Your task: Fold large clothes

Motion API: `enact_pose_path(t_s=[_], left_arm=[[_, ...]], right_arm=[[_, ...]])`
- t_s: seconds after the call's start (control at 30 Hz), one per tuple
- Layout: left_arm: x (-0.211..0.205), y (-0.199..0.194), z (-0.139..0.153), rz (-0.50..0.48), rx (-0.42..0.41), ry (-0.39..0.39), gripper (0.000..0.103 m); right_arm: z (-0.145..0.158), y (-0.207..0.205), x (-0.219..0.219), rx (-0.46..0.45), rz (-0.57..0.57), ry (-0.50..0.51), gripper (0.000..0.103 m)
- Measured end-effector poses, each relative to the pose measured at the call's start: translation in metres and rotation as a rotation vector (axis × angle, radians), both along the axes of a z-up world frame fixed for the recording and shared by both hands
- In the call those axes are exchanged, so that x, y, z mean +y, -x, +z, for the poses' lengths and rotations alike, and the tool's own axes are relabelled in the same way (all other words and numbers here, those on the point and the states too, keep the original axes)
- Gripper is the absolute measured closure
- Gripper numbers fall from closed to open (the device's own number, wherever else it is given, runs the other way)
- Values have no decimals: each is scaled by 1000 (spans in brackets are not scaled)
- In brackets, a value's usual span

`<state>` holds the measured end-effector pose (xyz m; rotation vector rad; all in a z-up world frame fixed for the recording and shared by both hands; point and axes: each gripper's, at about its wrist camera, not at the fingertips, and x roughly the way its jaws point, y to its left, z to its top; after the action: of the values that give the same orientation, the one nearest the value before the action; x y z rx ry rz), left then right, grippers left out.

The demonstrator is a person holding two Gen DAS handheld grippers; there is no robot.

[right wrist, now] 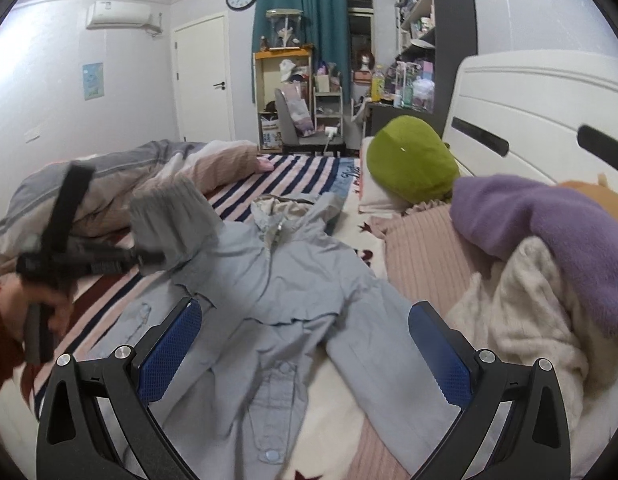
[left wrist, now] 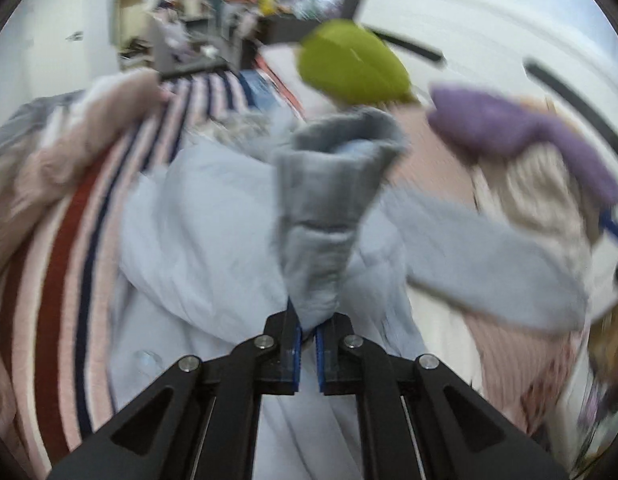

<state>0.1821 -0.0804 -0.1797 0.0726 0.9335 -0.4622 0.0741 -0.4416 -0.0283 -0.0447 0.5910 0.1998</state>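
Pinching the grey cuff (left wrist: 329, 168), left hand-held gripper (left wrist: 308, 344) lifts jacket (right wrist: 285, 276) sleeve.

My left claw (left wrist: 308, 344) is clamped on the grey ribbed cuff (left wrist: 329, 184) of the pale blue jacket (left wrist: 213, 232), holding the sleeve up above the striped bed sheet (left wrist: 69, 248). I see a green cushion (left wrist: 351, 66) and a purple garment (left wrist: 505, 128) beyond, all blurred.

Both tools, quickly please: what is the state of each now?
Left tool: closed on the grey cuff of the light blue jacket.
Right tool: open, holding nothing.
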Motion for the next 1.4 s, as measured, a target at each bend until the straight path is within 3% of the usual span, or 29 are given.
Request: enact_pose_path(t_s=[0.2, 0.47, 0.53, 0.57, 0.63, 0.83, 1.03, 1.4], left_arm=[[-23, 17, -51, -69, 107, -76, 100], [-8, 24, -80, -113, 181, -150, 98], [-3, 28, -82, -108, 183, -145, 90], [-1, 27, -81, -107, 189, -136, 78], [3, 32, -75, -98, 187, -101, 64], [7, 47, -57, -108, 182, -74, 63], [23, 52, -18, -42, 145, -26, 56], [30, 44, 50, 95, 35, -87, 29]], right_arm=[[-11, 6, -15, 18, -29, 12, 0], [-21, 2, -12, 34, -28, 28, 0], [-21, 2, -11, 27, -37, 28, 0], [-21, 0, -11, 27, -45, 26, 0], [-23, -3, -11, 35, -56, 18, 0], [-22, -2, -7, 46, -61, 17, 0], [-7, 7, -6, -11, -71, -10, 0], [6, 6, -12, 60, -164, 19, 0]])
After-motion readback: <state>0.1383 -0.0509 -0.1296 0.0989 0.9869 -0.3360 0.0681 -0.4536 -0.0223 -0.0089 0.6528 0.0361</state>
